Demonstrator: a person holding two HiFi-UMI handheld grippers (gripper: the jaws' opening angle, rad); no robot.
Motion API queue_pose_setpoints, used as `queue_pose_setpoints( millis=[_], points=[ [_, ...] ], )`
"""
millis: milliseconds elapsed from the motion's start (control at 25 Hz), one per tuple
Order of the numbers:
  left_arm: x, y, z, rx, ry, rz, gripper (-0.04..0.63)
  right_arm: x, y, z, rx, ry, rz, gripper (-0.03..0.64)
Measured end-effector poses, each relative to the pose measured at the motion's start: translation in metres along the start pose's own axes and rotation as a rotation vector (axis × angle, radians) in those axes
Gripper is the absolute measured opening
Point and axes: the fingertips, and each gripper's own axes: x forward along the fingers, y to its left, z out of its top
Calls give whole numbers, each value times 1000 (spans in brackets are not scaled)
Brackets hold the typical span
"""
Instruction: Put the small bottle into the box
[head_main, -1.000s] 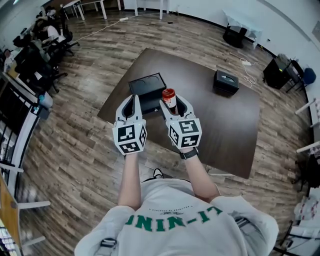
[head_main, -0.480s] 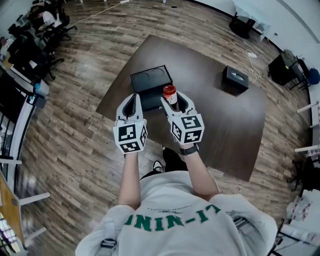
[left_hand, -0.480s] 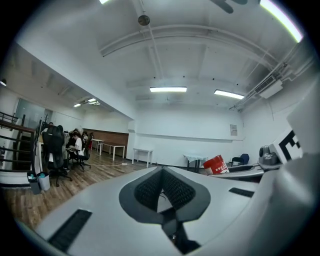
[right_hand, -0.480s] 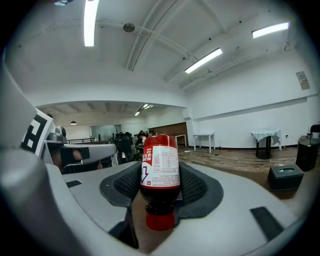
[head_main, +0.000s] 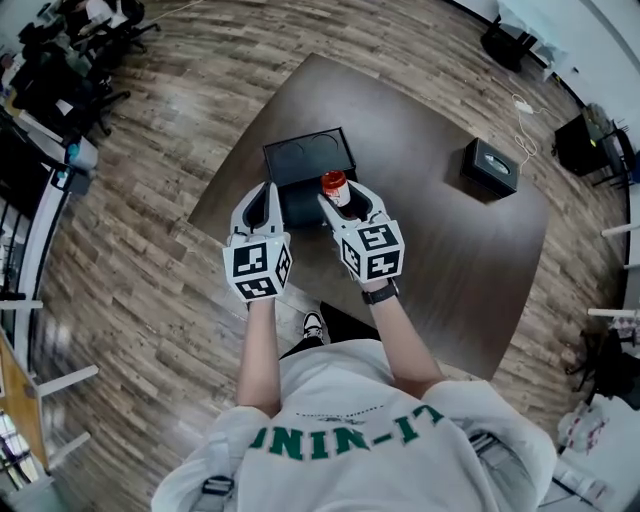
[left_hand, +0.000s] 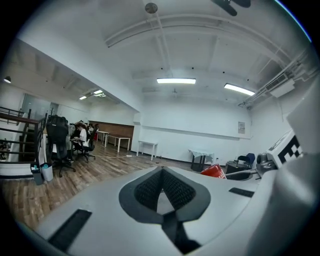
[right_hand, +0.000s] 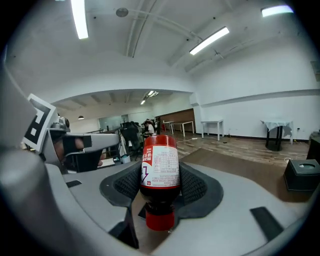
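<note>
Bottle: the small bottle (right_hand: 160, 175) lies lengthwise between the right jaws, with its red cap toward the gripper's body and its base pointing out past the tips.
Right jaws: the right gripper (right_hand: 160, 167) stands fairly wide and clamps the bottle, one ribbed pad (right_hand: 125, 184) on each side of the label.
Bottle over box: in the head view the bottle (head_main: 335, 187) hangs in the right gripper (head_main: 340, 195) above the right part of the black box (head_main: 300, 155).
Left jaws: the left gripper (left_hand: 161, 169) is closed, tips touching, with nothing between them.
Left gripper place: the left gripper (head_main: 268, 190) is just left of the right one, at the box's near left edge.
Beyond the jaws: a small black case (head_main: 490, 167) sits well to the right on the table (head_main: 430, 230).
Change: a second ago the bottle was at the box's right edge; now it is further over the box. The grip is the same, and the table sits more turned in the head view.
</note>
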Motion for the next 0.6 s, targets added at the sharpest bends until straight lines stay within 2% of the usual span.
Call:
queue_pose_setpoints(
  millis=[240,600],
  points=[
    [37,13,-24,-31,67,19,12,43,-15,-23,-54,103,61,229],
    [72,33,-56,-62,120,32,12,104,-22,-76,-313,283,196,229]
  ],
)
